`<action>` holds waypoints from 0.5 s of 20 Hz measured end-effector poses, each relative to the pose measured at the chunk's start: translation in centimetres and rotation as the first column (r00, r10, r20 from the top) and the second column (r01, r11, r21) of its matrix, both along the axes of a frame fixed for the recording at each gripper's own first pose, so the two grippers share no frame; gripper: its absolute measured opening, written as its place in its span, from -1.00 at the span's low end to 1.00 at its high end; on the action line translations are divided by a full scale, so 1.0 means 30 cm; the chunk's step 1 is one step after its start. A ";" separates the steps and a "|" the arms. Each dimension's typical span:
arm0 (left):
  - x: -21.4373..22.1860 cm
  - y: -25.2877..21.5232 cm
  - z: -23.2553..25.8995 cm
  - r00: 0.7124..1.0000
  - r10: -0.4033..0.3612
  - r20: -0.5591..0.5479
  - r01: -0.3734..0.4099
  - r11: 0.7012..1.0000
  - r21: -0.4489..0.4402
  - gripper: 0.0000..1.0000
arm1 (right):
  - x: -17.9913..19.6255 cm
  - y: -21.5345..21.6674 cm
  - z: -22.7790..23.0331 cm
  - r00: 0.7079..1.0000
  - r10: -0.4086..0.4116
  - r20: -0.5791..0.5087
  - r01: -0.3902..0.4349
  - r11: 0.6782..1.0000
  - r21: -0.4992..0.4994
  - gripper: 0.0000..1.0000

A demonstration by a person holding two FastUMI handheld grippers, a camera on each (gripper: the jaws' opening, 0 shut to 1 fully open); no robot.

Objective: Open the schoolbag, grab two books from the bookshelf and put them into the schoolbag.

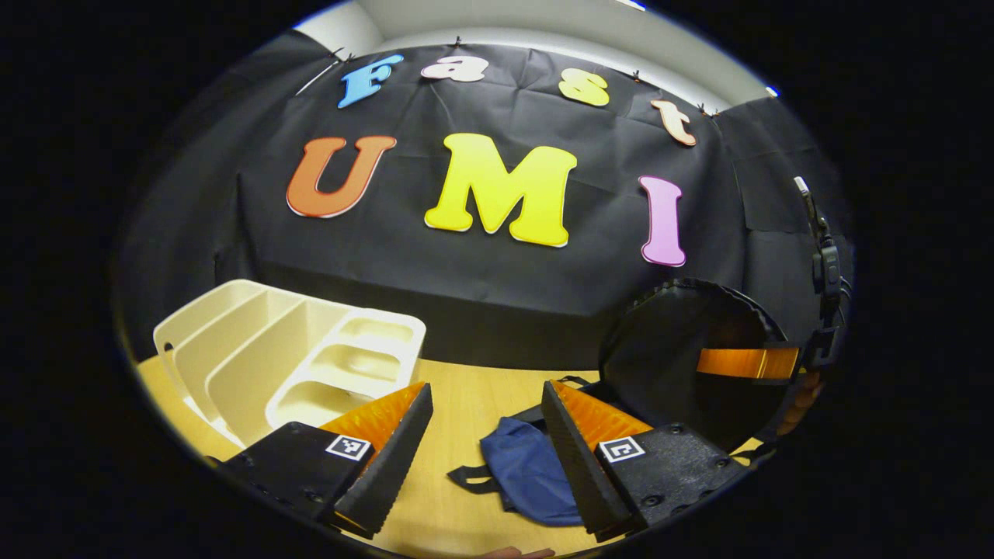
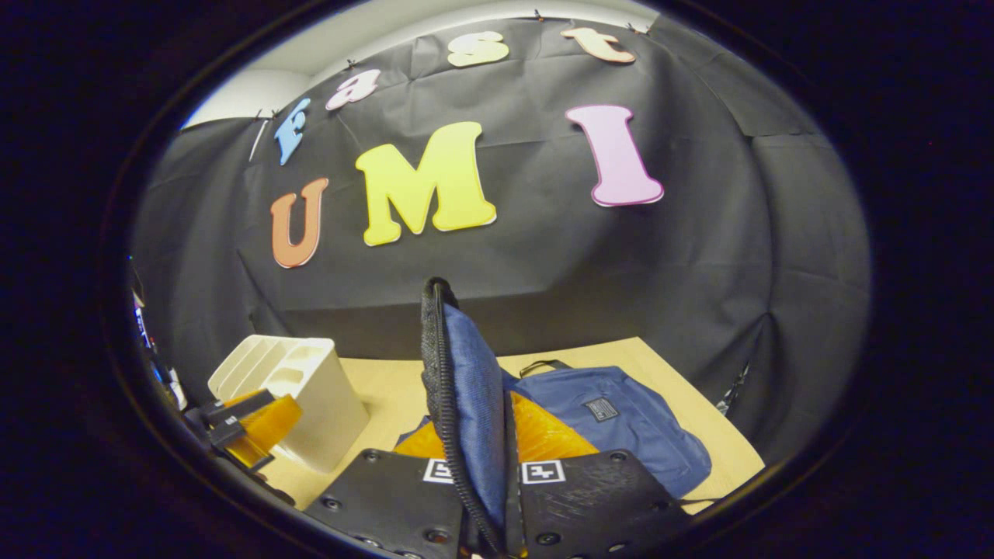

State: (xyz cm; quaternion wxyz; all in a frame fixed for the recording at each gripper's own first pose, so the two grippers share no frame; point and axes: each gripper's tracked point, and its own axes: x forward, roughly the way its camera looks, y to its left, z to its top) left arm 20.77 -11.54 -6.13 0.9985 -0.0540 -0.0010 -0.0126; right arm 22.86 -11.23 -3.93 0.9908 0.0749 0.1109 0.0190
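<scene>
The right gripper point(image 2: 485, 466) has its fingers clamped on the schoolbag's flap point(image 2: 466, 388), lifting that zip-edged panel upright in the right gripper view. Behind it, the blue schoolbag point(image 2: 621, 423) lies on the wooden bench point(image 2: 388, 396), toward the right side. Over in the left gripper view, the left gripper point(image 1: 485, 435) hangs above the bench with its fingers spread wide, holding nothing. A fold of the blue bag shows just between and below them. The raised flap appears there as a dark round panel point(image 1: 683, 357), pinched at its right edge by the other gripper. The cream bookshelf point(image 1: 287, 361) stands on the bench at the left, its visible slots without books.
</scene>
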 end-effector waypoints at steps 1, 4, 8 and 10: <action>-0.021 0.036 0.013 1.000 0.028 0.013 -0.029 0.999 0.030 0.84 | -0.018 -0.009 -0.013 1.000 -0.011 -0.009 0.011 1.000 -0.005 -0.84; -0.087 0.102 0.035 0.996 0.080 0.036 -0.082 0.994 0.074 0.87 | -0.072 0.011 -0.034 1.000 -0.009 -0.012 0.009 1.000 -0.010 -0.69; -0.169 0.199 0.049 0.988 0.143 0.058 -0.147 0.987 0.066 0.91 | -0.120 0.045 -0.060 0.999 -0.022 -0.023 0.022 0.999 -0.026 -0.69; -0.214 0.225 0.035 0.990 0.132 0.057 -0.135 0.990 0.045 0.92 | -0.149 0.055 -0.063 0.999 -0.037 -0.023 0.036 0.999 -0.040 -0.70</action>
